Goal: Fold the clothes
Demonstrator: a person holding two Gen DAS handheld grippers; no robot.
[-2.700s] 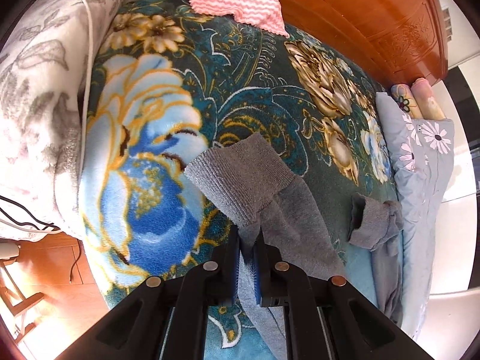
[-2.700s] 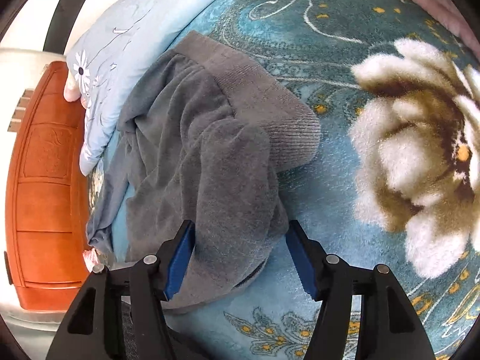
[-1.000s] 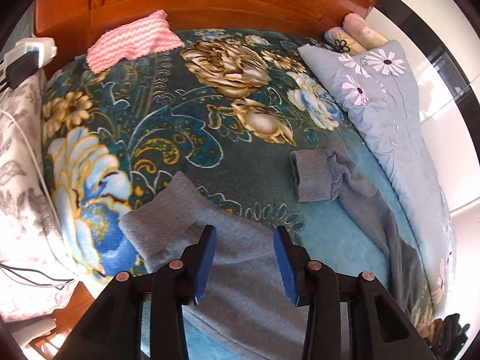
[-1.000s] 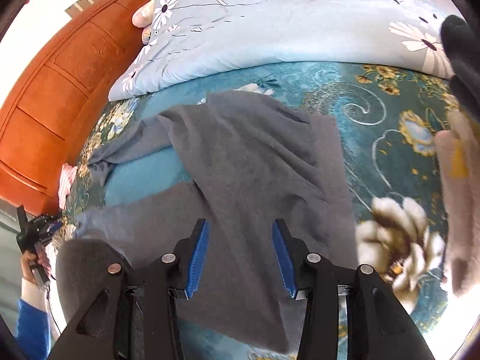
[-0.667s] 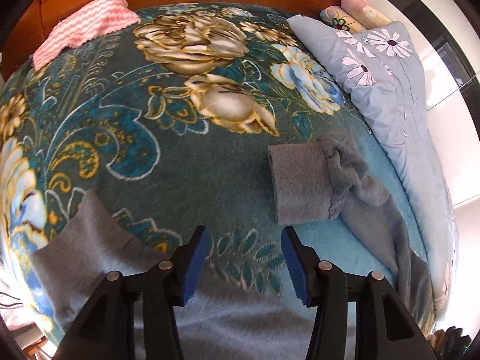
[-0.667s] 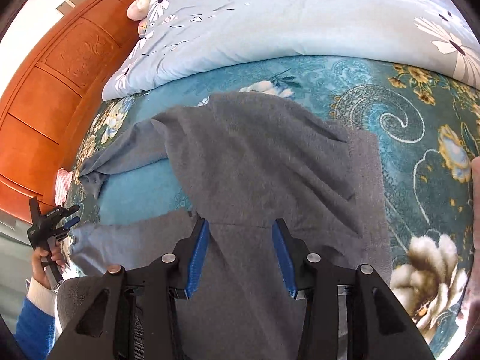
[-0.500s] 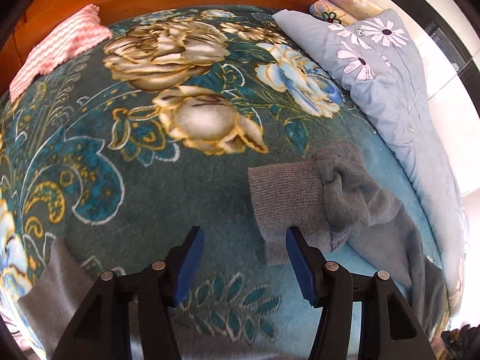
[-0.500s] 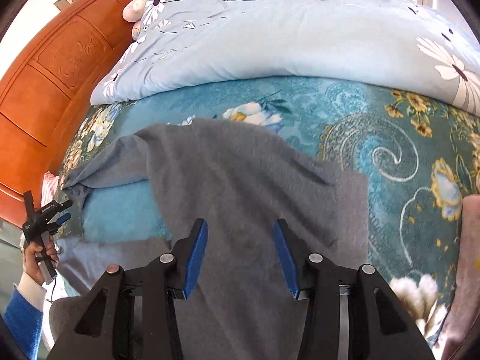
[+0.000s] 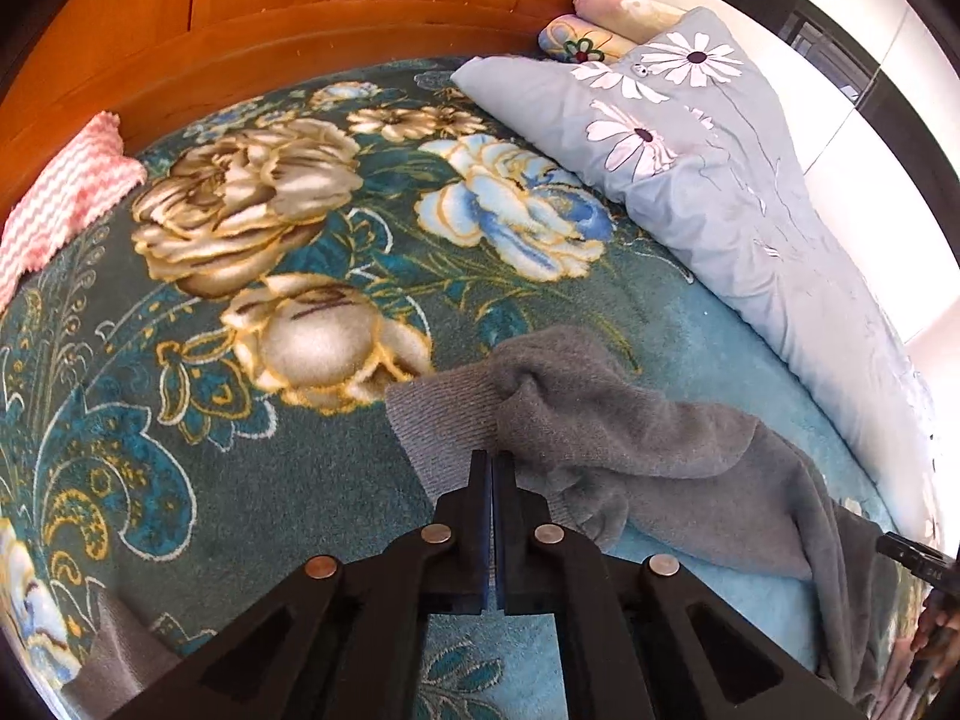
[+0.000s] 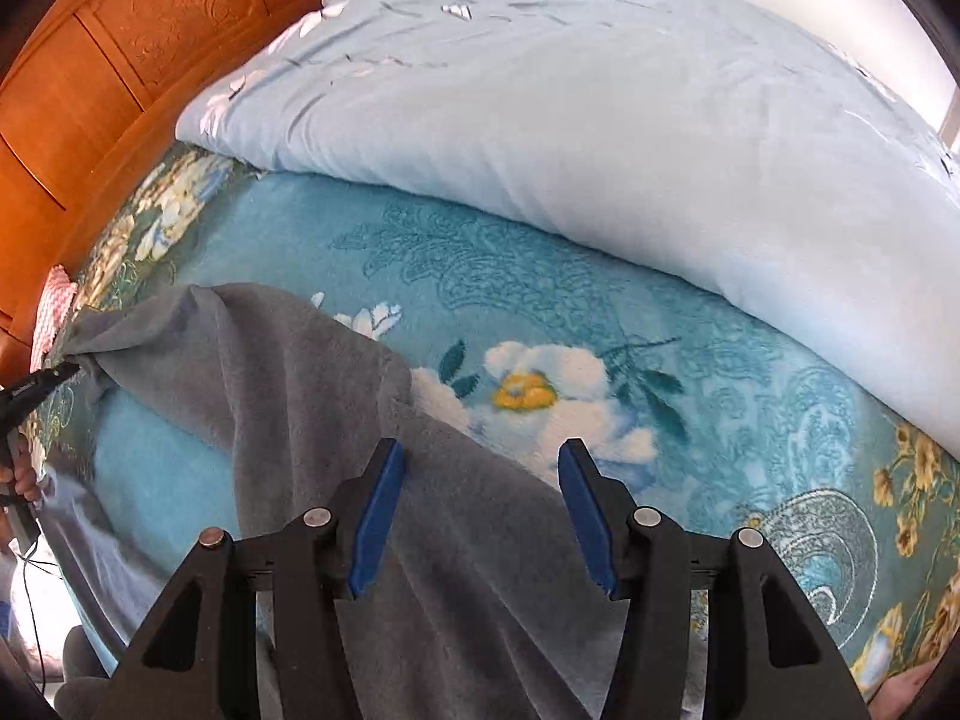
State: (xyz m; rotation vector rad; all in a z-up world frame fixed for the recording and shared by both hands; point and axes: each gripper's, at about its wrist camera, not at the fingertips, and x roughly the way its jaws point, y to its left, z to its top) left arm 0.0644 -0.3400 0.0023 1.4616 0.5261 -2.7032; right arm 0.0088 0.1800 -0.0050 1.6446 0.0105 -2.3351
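A grey sweater lies spread on the floral blanket (image 9: 252, 408). Its far sleeve (image 9: 636, 438) is bunched, and the ribbed cuff (image 9: 438, 420) points left. My left gripper (image 9: 492, 465) is shut on the near edge of that cuff. The right wrist view shows the sweater's body (image 10: 288, 396) running down under my right gripper (image 10: 480, 510). That gripper is open, hovering over the grey cloth's upper edge with nothing pinched. At the left edge of this view, the left gripper (image 10: 36, 387) sits at the sleeve end.
A pale blue duvet with daisies (image 9: 720, 180) (image 10: 600, 120) is piled along the bed's far side. The wooden headboard (image 9: 300, 6) bounds the top. A pink zigzag cloth (image 9: 60, 198) lies near it, with rolled pillows (image 9: 606, 12) in the corner. A person's hand (image 10: 21, 474) holds the left gripper.
My left gripper has let go of the near sleeve, crossed to the far sleeve's cuff and shut on it. The right gripper has moved up over the sweater body, still open.
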